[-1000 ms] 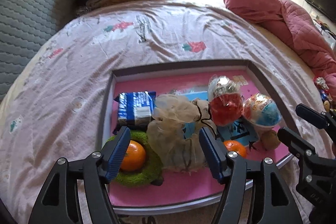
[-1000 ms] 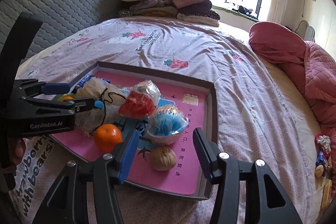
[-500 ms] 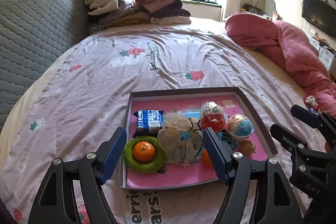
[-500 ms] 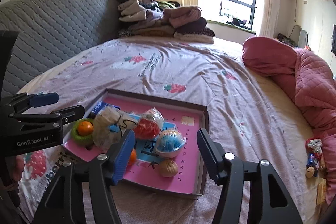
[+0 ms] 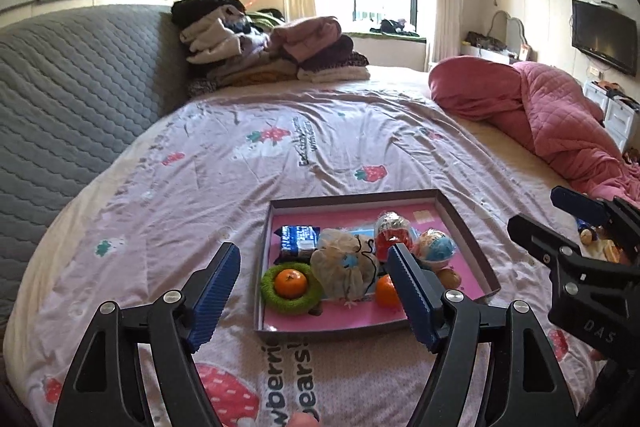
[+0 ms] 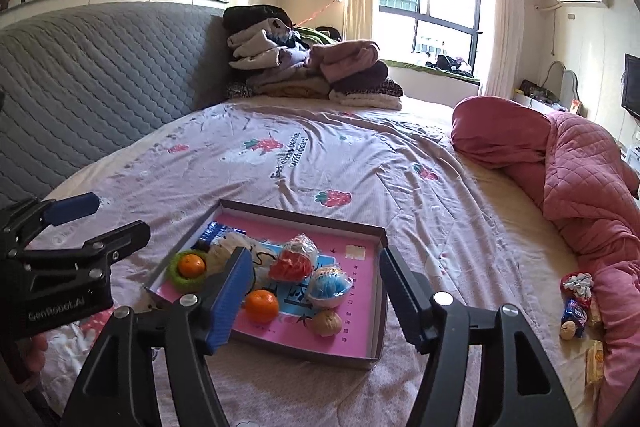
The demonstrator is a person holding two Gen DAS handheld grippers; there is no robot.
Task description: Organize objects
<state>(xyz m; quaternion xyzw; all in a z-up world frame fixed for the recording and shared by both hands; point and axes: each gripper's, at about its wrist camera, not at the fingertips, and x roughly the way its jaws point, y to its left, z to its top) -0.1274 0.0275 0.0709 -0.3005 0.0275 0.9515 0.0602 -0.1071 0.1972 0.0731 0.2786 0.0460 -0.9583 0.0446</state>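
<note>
Left wrist view shows my left gripper (image 5: 314,293) spread wide with nothing between its fingers, held above the bedsheet (image 5: 224,187) short of the shallow box (image 5: 466,227). On the sheet near me I can read upside-down letters, "berrie" and "bears!", and farther off a slanted line of print too small to make out. From the right wrist view the same print reads "with bears" beside a strawberry.

My right gripper (image 6: 312,293) has its jaws opening, and nothing sits between them; it hangs above the box's near edge. The left gripper's body in this view carries the label "GenRobot.AI"; the right one's body, seen from the left, shows "DAS".

Inside the pink-lined box lie a blue packet (image 5: 299,239) with white lettering I cannot read, a mesh drawstring pouch (image 5: 345,269), an orange in a green ring (image 5: 291,283), a second orange (image 6: 261,305), a red wrapped ball (image 6: 291,263), a blue-and-white ball (image 6: 330,281) and a walnut (image 6: 326,323). Small printed characters on the lining are illegible. A few snacks (image 6: 576,303) lie on the bed by the pink quilt (image 6: 580,163).
</note>
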